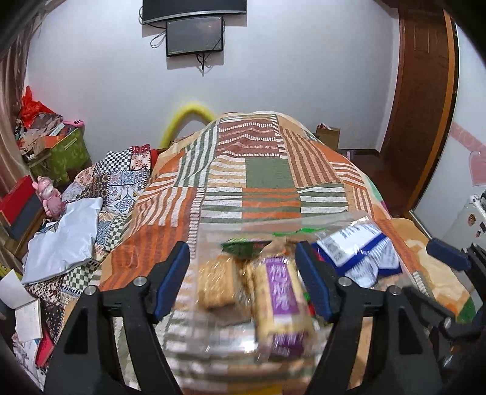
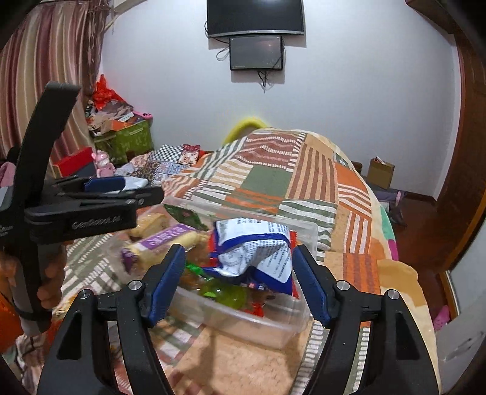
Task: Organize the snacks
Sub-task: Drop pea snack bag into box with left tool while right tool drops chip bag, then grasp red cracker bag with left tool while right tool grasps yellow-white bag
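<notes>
A clear plastic bin (image 2: 273,319) of snacks sits on the bed's patchwork blanket (image 2: 303,182). The left tool (image 1: 243,279), fingers apart, hovers over the bin's purple-labelled cracker pack (image 1: 281,291), seemingly not gripping it. The right tool (image 2: 238,282), also spread, flanks the bin's blue-and-white packet (image 2: 258,246).

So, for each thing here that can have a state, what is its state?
left tongs: open, holding nothing.
right tongs: open, holding nothing.
clear container: lid off, holding snacks.
blue-white packet: crumpled, on top of the snacks.
purple-label snack: wrapped, unopened.
wall screens: both dark.
</notes>
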`<state>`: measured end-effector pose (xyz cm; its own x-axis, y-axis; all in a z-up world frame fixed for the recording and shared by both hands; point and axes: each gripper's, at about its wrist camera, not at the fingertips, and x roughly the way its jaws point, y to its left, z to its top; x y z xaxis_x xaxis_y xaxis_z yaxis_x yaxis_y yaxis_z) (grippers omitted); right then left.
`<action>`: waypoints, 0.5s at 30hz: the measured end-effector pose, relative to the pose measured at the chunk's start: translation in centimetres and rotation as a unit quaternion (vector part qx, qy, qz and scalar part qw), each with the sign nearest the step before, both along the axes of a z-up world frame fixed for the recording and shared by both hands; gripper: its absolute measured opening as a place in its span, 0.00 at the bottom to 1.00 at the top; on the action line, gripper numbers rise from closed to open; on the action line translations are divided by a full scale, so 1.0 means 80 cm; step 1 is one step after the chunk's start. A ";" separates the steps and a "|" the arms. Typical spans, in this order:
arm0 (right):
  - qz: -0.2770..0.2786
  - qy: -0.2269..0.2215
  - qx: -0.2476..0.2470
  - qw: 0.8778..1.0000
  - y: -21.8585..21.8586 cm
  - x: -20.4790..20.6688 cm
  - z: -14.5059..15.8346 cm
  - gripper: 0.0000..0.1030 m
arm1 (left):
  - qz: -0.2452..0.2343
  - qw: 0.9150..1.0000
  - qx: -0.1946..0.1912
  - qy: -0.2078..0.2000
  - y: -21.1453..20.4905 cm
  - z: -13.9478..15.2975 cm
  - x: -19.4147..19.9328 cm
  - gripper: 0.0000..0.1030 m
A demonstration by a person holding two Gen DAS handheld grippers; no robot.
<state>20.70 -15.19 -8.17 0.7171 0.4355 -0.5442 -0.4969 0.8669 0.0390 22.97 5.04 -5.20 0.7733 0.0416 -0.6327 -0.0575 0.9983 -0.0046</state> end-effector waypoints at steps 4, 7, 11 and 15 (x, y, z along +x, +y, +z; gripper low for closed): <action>0.005 -0.001 0.006 1.000 0.001 -0.017 0.009 0.71 | 0.006 1.000 -0.007 0.003 0.014 0.003 -0.033 0.74; 0.010 0.003 0.010 1.000 0.003 -0.027 0.011 0.72 | 0.009 1.000 -0.013 0.012 0.026 0.001 -0.054 0.76; 0.020 0.013 0.013 1.000 0.011 -0.041 0.007 0.72 | 0.015 1.000 -0.014 0.022 0.040 -0.003 -0.079 0.78; 0.032 0.029 0.009 0.999 0.025 -0.054 -0.002 0.72 | 0.020 0.999 -0.010 0.032 0.053 -0.015 -0.104 0.81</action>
